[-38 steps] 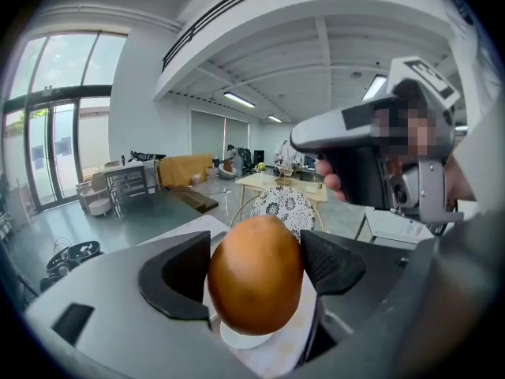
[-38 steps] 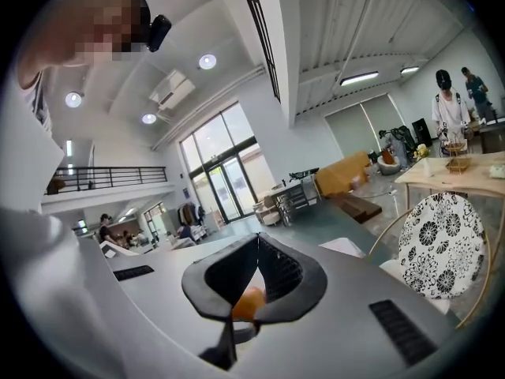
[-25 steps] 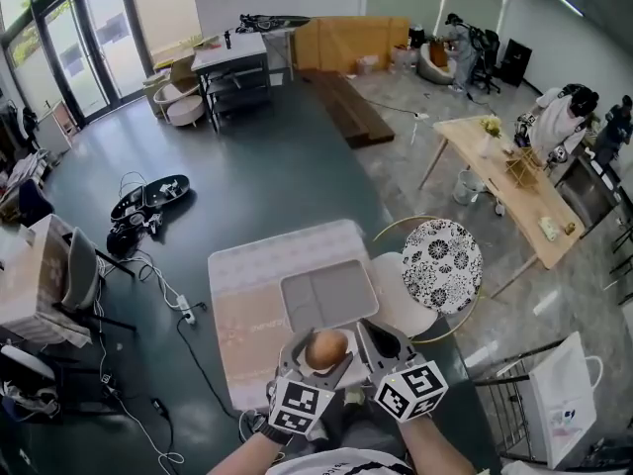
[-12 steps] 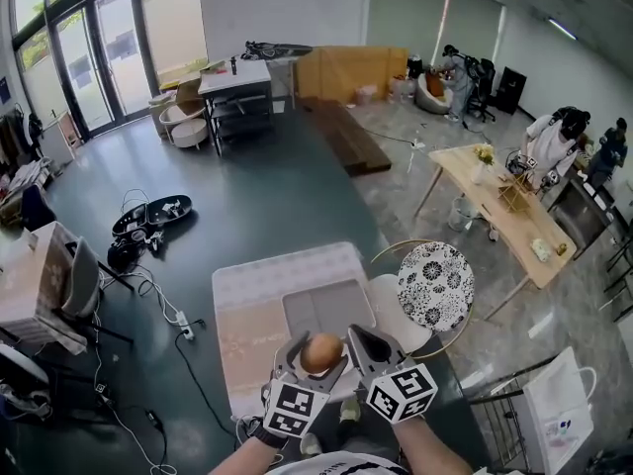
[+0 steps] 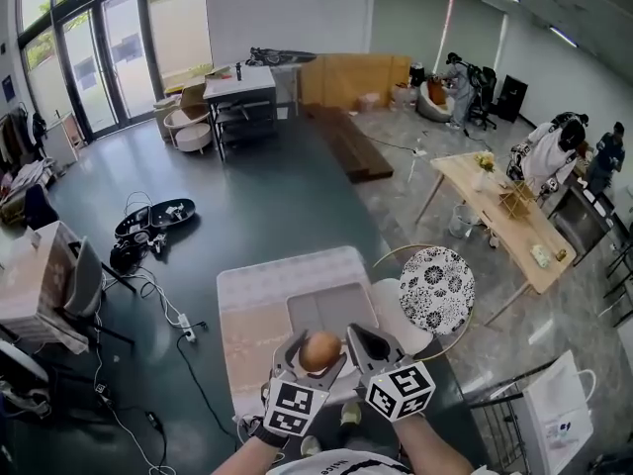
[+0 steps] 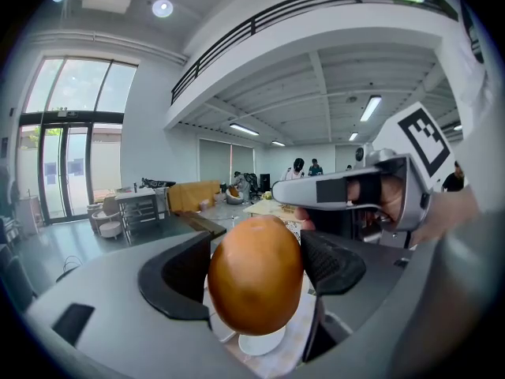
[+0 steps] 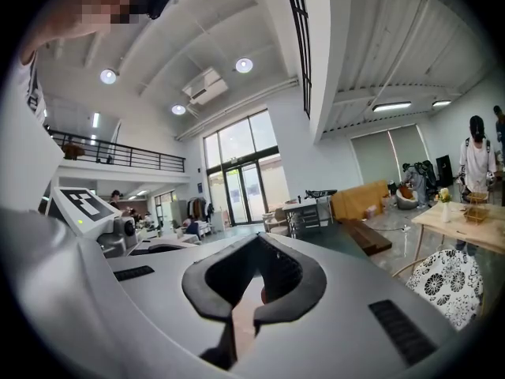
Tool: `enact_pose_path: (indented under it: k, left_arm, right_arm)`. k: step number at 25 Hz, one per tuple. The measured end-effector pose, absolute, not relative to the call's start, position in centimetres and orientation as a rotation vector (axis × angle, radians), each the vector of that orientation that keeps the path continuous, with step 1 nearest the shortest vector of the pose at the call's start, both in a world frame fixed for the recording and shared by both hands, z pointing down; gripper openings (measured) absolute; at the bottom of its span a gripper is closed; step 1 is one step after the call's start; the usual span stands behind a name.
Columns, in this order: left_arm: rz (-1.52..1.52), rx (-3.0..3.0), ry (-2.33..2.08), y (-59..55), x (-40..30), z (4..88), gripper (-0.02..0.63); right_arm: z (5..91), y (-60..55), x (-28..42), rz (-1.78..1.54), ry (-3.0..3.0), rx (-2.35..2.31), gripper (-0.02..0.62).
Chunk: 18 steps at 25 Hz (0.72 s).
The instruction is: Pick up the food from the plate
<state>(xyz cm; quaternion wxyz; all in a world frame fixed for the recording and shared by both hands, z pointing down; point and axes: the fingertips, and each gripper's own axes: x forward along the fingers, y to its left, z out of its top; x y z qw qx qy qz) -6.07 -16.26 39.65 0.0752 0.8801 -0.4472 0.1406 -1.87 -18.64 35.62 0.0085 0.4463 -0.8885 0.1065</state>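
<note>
A brown egg-shaped piece of food (image 5: 319,350) is held up over the near edge of the table (image 5: 252,310), and my left gripper (image 5: 318,356) is shut on it. In the left gripper view the food (image 6: 255,275) fills the space between the two dark pads, with a small white plate (image 6: 261,343) showing below it. My right gripper (image 5: 362,345) hangs just right of the food, shut with nothing in it. Its pads (image 7: 293,281) meet at the tips (image 7: 256,247).
A grey two-part tray (image 5: 331,308) lies on the pale cloth of the table. A round black-and-white patterned stool (image 5: 437,290) and a white seat (image 5: 398,315) stand at the table's right. Cables and a power strip (image 5: 183,322) lie on the floor at left.
The food stays clamped in my left gripper and both grippers hold almost the same place. The head view has tilted up a little, so the table sits slightly farther off.
</note>
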Motion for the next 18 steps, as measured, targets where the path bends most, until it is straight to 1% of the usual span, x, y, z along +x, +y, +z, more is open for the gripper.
enact_pose_path:
  k: [18]
  left_arm:
    - [0.413, 2.634, -1.331, -16.65, -6.52, 40.16, 0.344]
  right_arm:
    - [36.09, -18.77, -2.13, 0.322, -2.750, 1.416, 0.014]
